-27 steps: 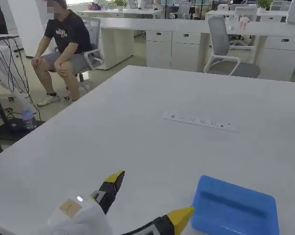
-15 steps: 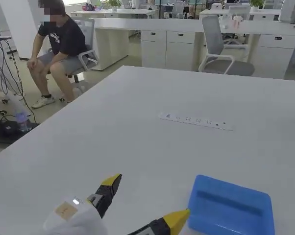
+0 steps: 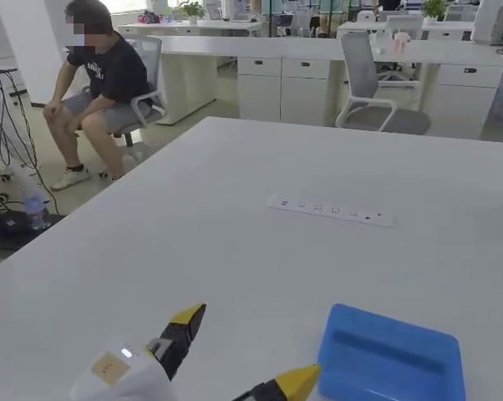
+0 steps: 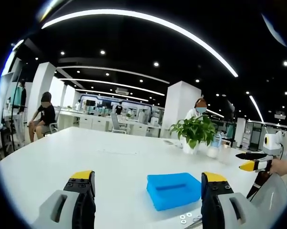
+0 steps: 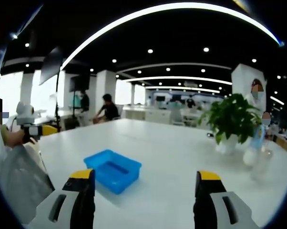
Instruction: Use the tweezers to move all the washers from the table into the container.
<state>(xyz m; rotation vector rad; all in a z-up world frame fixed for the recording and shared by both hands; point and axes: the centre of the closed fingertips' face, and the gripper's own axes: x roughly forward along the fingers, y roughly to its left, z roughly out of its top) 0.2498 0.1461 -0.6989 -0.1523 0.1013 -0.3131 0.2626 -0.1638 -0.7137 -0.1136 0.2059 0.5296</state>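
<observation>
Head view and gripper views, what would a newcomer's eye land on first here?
The bright blue container stands out against the white table, low and to the right in the head view. Just left of it, the yellow-tipped jaws of a gripper stand open. In the left gripper view, a few small washers lie on the table on the near side of the container, close to the right jaw.

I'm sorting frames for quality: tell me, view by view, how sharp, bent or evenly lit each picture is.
Head view: sharp, evenly lit, little bending; power strip crisp. Left gripper view: fisheye bends the ceiling lights into arcs; blue container clear, washers tiny. Right gripper view: softer and hazier, same bending; plant slightly blurred.
</observation>
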